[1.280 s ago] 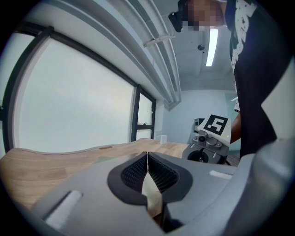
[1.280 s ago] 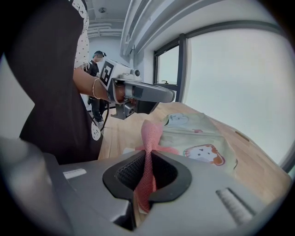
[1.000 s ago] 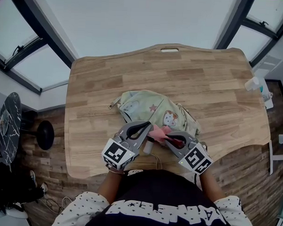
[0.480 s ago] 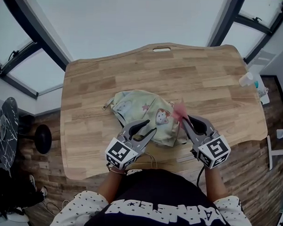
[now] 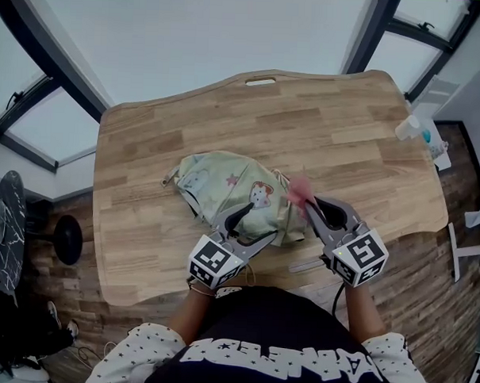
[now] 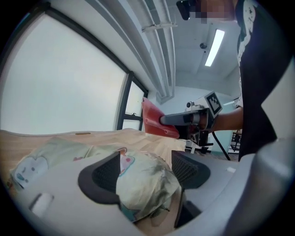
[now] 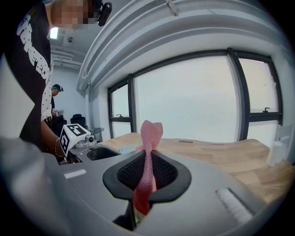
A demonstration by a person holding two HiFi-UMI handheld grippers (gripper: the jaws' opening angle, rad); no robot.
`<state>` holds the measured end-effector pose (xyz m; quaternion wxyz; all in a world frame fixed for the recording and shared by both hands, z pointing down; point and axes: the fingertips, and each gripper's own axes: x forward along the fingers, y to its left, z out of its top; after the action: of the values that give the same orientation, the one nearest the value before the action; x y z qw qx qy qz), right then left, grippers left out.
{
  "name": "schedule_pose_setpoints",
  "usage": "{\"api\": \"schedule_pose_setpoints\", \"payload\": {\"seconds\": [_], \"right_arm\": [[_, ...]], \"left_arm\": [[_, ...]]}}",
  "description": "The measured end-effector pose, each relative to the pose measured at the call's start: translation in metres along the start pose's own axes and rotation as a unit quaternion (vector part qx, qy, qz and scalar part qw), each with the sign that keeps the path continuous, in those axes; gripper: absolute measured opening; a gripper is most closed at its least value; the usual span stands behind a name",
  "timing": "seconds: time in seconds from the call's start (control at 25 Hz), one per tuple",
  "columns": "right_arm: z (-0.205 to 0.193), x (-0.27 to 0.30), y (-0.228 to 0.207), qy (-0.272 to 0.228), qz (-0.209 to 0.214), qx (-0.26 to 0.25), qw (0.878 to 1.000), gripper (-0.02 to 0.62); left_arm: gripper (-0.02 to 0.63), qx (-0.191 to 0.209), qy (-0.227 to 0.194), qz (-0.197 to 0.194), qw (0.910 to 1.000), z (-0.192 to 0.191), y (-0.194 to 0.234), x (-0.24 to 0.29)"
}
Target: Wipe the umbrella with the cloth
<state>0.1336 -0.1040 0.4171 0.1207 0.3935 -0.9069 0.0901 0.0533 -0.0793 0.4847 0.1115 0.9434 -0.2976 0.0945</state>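
The folded umbrella [image 5: 224, 186], pale green with cartoon prints, lies on the wooden table [image 5: 346, 128]. My left gripper [image 5: 254, 227] is at its near edge, and its jaws have just been opening. In the left gripper view they stand wide apart with a bulge of umbrella fabric [image 6: 145, 182] between the pads [image 6: 99, 177]. To the right, my right gripper [image 5: 312, 210] is shut on the pink cloth [image 5: 301, 193], held just above the umbrella's right end. The cloth [image 7: 151, 133] sticks up from the closed jaws of the right gripper [image 7: 147, 173]. From the left gripper view the cloth [image 6: 154, 120] hangs in the air.
A white bottle [image 5: 408, 127] stands near the table's right edge. The table's far edge has a handle slot [image 5: 261, 80]. Big windows surround the table. A person [image 7: 56, 99] stands far back in the room.
The right gripper carried the pink cloth from beside the left gripper out to the right and up. The left gripper went from shut to wide open and slid onto the umbrella's near edge.
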Motion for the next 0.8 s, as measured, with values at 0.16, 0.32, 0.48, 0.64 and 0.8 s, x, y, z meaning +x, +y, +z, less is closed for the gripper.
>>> {"api": "schedule_pose_setpoints", "payload": {"seconds": [0.16,0.32,0.48,0.64,0.8], "right_arm": [[-0.006,-0.011,-0.007,0.01,-0.001,-0.007,1.0,0.044],[-0.011,-0.019,-0.016,0.01,-0.006,-0.003,1.0,0.044],[-0.014,-0.021,-0.017,0.014,-0.002,-0.005,1.0,0.044],[-0.018,-0.022,-0.016,0.023,0.008,-0.006,1.0,0.044],[-0.018,-0.021,-0.018,0.021,0.013,-0.01,1.0,0.044]], "left_arm": [[0.362,0.006,0.018,0.016,0.9997,-0.008,-0.002,0.011],[0.362,0.009,0.02,0.017,0.9996,-0.01,-0.007,0.02],[0.362,0.02,0.031,0.024,0.999,-0.015,-0.01,0.026],[0.36,0.02,0.036,0.037,0.9985,-0.02,-0.008,0.029],[0.337,0.018,0.042,0.05,0.9977,-0.024,-0.004,0.03]]}}
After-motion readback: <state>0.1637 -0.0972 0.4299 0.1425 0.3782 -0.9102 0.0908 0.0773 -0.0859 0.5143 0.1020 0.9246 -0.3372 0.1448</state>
